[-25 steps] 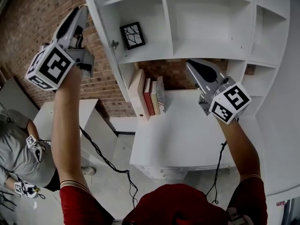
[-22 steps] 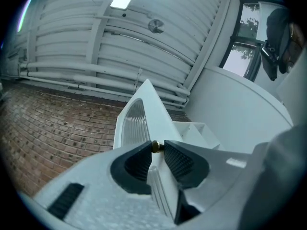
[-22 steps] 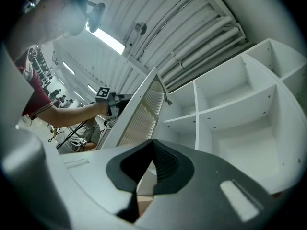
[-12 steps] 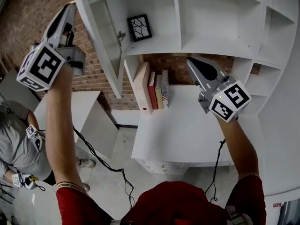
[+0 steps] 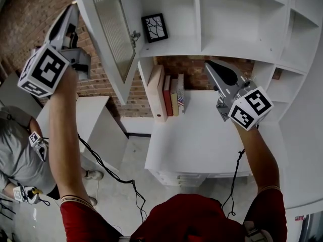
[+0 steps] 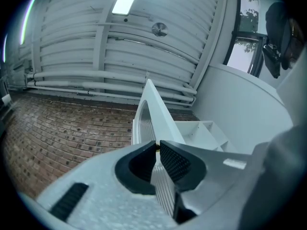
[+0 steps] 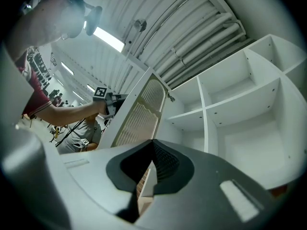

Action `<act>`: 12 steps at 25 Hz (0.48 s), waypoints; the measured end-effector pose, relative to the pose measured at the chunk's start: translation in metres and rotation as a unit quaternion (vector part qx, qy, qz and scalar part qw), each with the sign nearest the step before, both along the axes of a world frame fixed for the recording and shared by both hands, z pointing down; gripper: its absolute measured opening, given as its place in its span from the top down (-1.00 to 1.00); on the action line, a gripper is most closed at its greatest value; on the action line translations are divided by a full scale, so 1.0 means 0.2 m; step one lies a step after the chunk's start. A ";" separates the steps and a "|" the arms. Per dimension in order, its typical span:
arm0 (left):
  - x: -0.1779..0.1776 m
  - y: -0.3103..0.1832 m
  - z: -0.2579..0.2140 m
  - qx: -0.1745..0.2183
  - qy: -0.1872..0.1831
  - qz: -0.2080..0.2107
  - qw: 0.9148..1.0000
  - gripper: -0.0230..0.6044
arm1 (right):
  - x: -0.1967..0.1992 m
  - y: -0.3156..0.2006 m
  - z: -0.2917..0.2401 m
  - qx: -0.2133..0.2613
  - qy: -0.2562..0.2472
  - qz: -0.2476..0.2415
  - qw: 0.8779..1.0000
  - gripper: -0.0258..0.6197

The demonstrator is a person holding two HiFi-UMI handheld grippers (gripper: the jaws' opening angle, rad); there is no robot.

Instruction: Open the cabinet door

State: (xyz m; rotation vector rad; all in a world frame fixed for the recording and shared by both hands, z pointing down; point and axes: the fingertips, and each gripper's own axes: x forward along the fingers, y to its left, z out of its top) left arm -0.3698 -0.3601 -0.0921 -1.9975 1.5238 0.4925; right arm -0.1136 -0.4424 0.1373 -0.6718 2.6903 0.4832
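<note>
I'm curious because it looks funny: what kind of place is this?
Likely a workshop or test hall: bare brick wall, ribbed metal ceiling with strip light, white shelves with books.

Door (image 5: 108,34) left of shelves (image 5: 242,19), books (image 5: 169,95) on desk (image 5: 202,140)

Cabinet door (image 5: 112,32): white frame, ribbed translucent panel. Small metal fitting (image 5: 135,36) on its edge nearest the shelf unit (image 5: 197,14). Stands swung open, angled outward from the unit's left side.

Four books (image 5: 167,96), one framed picture (image 5: 154,27) and one cabinet door (image 5: 112,34) show.
</note>
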 end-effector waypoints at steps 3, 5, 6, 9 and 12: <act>0.00 0.03 0.03 0.000 -0.004 -0.001 1.000 0.86 | -0.01 -0.03 0.01 -0.003 0.001 0.004 1.000 0.88; 0.01 0.06 0.06 0.000 -0.006 0.000 1.000 0.91 | -0.03 -0.06 0.01 -0.005 0.002 0.008 1.000 0.88; 0.01 0.08 0.08 0.001 -0.007 0.001 1.000 0.91 | -0.05 -0.06 0.02 -0.006 0.004 0.010 1.000 0.88; 0.03 0.14 0.12 0.003 -0.010 0.004 1.000 0.92 | -0.09 0.04 0.01 -0.002 0.014 0.022 1.000 0.88; 0.03 0.19 0.17 0.005 -0.012 0.006 1.000 0.92 | -0.12 0.14 0.02 0.000 0.026 0.040 0.999 0.88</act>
